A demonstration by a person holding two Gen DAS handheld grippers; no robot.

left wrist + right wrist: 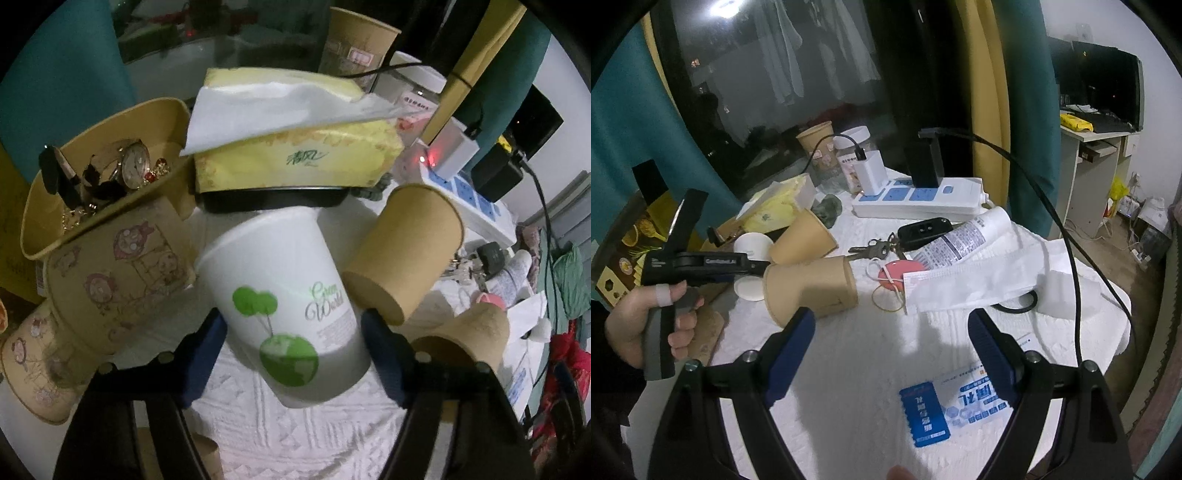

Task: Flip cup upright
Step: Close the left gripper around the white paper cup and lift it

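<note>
Fingers (236,347) of the left gripper (293,332) seemingly clamp the white cup (280,295); right gripper (890,347) gapes over bare cloth (868,350).

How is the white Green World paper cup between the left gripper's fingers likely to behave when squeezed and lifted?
The white paper cup looks thin-walled, so the left gripper could dent it. It probably weighs little. Lying tilted on the white cloth, its tapered round body would likely roll in a curve if released.

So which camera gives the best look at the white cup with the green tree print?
The left wrist view. The white cup fills its centre, lying tilted between the left gripper fingers, print readable. The right wrist view shows only white bits of the cup behind the brown cups, mostly hidden.
</note>
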